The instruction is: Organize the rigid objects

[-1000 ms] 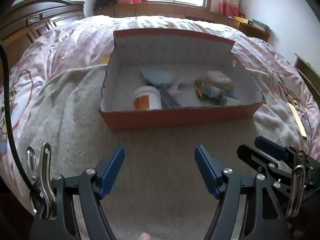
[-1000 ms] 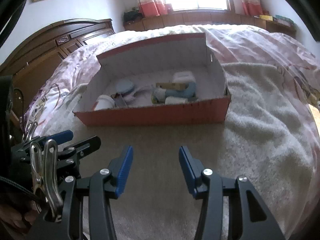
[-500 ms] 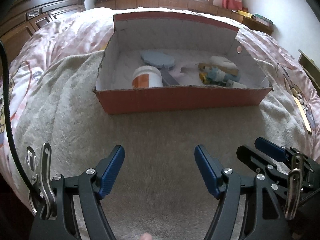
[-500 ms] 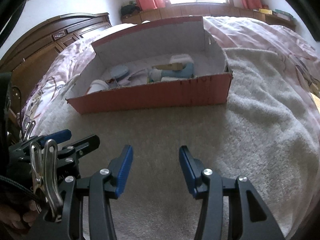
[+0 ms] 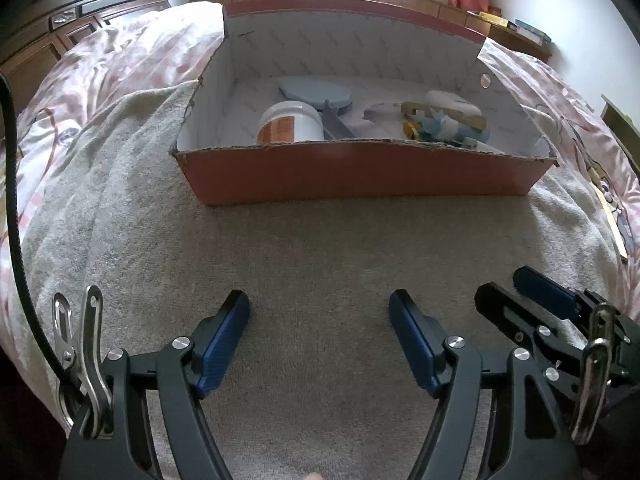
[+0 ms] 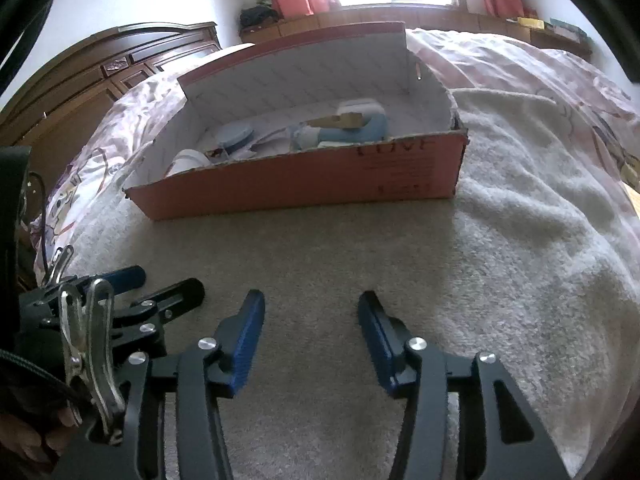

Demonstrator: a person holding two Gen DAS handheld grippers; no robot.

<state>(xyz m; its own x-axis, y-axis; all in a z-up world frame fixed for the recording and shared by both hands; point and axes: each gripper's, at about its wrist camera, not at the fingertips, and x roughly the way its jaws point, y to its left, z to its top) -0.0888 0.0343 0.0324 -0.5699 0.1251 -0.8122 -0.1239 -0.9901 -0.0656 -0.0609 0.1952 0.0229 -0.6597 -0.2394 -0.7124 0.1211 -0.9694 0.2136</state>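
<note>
Both the left gripper [image 5: 319, 308] and right gripper [image 6: 311, 308] are spread wide, holding nothing, near the red box [image 6: 320, 184] with blurry writing.

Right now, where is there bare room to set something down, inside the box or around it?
Free: towel between box front wall and both open grippers, left, right; box floor left of white jar. Crowded: box's right end, around the blue-and-wooden clutter.

Matt cardboard box [image 5: 360, 176] (torn rim) on rough terry towel [image 5: 320, 264] — cloth.
</note>
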